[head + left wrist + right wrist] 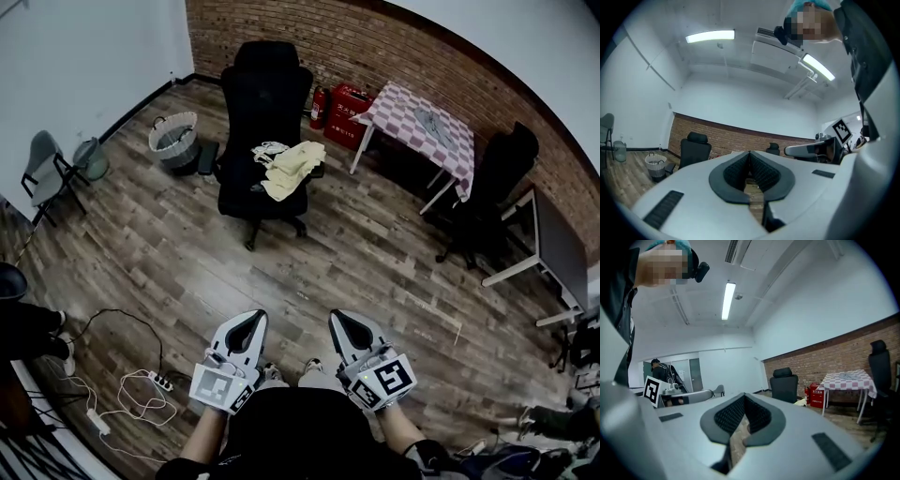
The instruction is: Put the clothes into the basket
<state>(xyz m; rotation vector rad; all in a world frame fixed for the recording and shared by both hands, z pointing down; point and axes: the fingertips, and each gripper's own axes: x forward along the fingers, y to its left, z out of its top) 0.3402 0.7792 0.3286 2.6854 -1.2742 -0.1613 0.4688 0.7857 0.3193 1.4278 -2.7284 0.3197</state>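
Observation:
Yellow and white clothes (289, 167) lie on the seat of a black office chair (262, 103) across the room. A grey woven basket (174, 139) stands on the wooden floor to the chair's left. Both grippers are held close to my body, far from the chair. My left gripper (247, 325) and right gripper (348, 325) point forward side by side, both shut with nothing in them. The left gripper view shows its pads (759, 171) meeting, with the basket (656, 165) and chair (695, 150) beyond. In the right gripper view the clothes (802, 401) peek out beside the chair (783, 383).
A checkered table (422, 127) and red fire-extinguisher boxes (345, 114) stand by the brick wall. A second black chair (492, 187) and a grey desk (558, 248) are at the right. A folding chair (47, 173) is at the left; cables and a power strip (141, 389) lie near my feet.

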